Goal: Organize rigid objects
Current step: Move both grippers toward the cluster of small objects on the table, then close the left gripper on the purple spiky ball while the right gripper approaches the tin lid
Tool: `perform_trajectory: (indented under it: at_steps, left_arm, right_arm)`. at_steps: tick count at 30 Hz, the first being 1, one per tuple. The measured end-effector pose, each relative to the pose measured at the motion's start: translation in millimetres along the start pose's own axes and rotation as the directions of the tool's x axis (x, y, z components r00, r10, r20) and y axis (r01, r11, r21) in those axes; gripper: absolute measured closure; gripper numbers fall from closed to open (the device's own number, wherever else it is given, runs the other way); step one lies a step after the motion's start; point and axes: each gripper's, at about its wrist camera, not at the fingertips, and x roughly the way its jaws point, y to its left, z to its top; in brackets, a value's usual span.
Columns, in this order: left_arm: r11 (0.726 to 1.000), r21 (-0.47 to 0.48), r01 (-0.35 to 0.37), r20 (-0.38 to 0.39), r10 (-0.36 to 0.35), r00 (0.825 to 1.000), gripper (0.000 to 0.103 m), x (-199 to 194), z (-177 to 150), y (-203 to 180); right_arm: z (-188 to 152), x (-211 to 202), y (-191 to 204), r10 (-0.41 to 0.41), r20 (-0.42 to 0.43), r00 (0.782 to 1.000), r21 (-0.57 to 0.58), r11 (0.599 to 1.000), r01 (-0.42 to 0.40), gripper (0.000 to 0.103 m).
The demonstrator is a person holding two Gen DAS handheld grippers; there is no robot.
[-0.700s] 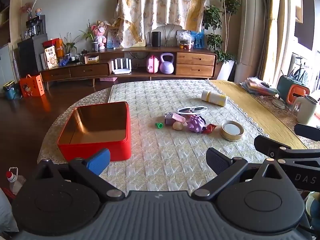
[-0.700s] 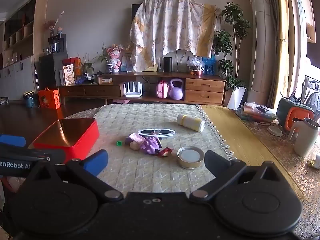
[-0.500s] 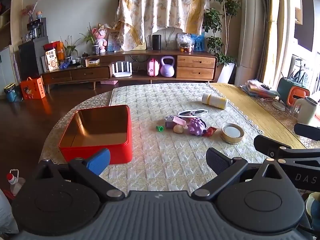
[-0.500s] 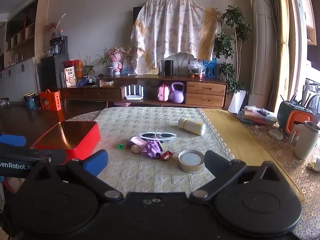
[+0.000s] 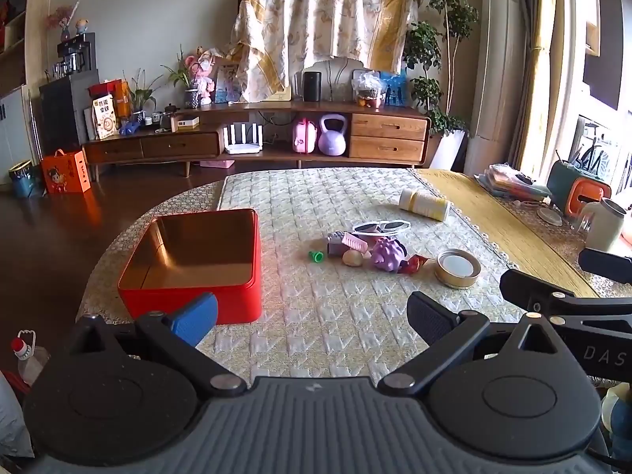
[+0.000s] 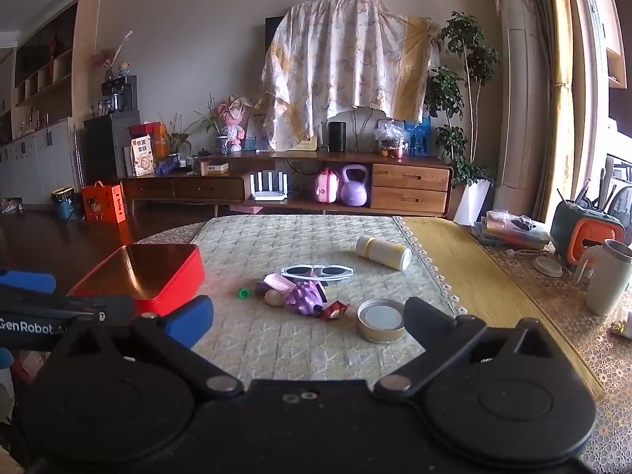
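An open red tin box [image 5: 189, 276] [image 6: 158, 272] sits empty on the table's left. To its right lies a cluster: white sunglasses [image 5: 381, 227] [image 6: 318, 271], a pink comb [image 5: 353, 241], a purple spiky toy [image 5: 387, 253] [image 6: 304, 296], a small green cap [image 5: 316, 256] [image 6: 243, 293], a beige ball [image 5: 352, 257], a red wrapper [image 5: 414, 262]. A round gold tin [image 5: 457, 268] [image 6: 381, 320] and a lying yellow bottle [image 5: 424, 204] [image 6: 382, 252] are nearby. My left gripper [image 5: 312, 316] and right gripper [image 6: 308, 316] are open, empty, short of the objects.
The table [image 5: 316, 193] has a quilted cloth and a yellow runner [image 5: 493, 217] on the right. A beige mug [image 6: 606, 280] and an orange-green container [image 6: 584, 233] stand at the far right. A wooden sideboard [image 5: 256, 138] lies beyond.
Both grippers have tilted up and drawn back slightly; the table objects sit lower in both views. Nothing on the table has moved.
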Motion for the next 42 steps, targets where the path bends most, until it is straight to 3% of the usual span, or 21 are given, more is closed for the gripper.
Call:
perform_trajectory:
  at_steps: [20, 28, 35, 42]
  left_arm:
    - [1.000, -0.007, -0.001, -0.003, 0.001, 1.000, 0.000, -4.5, 4.2, 2.2]
    - [1.000, -0.008, -0.001, -0.020, 0.001, 1.000, 0.000, 18.7, 10.7, 6.1]
    - [0.999, 0.032, -0.005, -0.035, 0.006, 0.999, 0.000, 53.3, 31.0, -0.6]
    - [1.000, -0.005, -0.018, -0.058, 0.018, 0.998, 0.000, 92.4, 45.9, -3.4]
  right_arm:
    - [4.7, -1.7, 8.6, -0.002, 0.000, 1.000, -0.008, 1.000, 0.002, 0.001]
    - [5.9, 5.0, 14.3, 0.018, -0.010, 1.000, -0.025, 1.000, -0.018, 0.001]
    - [5.6, 35.2, -2.7, 0.013, -0.051, 0.999, -0.034, 0.999, -0.014, 0.001]
    - [6.5, 62.5, -25.5, -0.011, -0.073, 0.997, -0.058, 0.998, 0.007, 0.001]
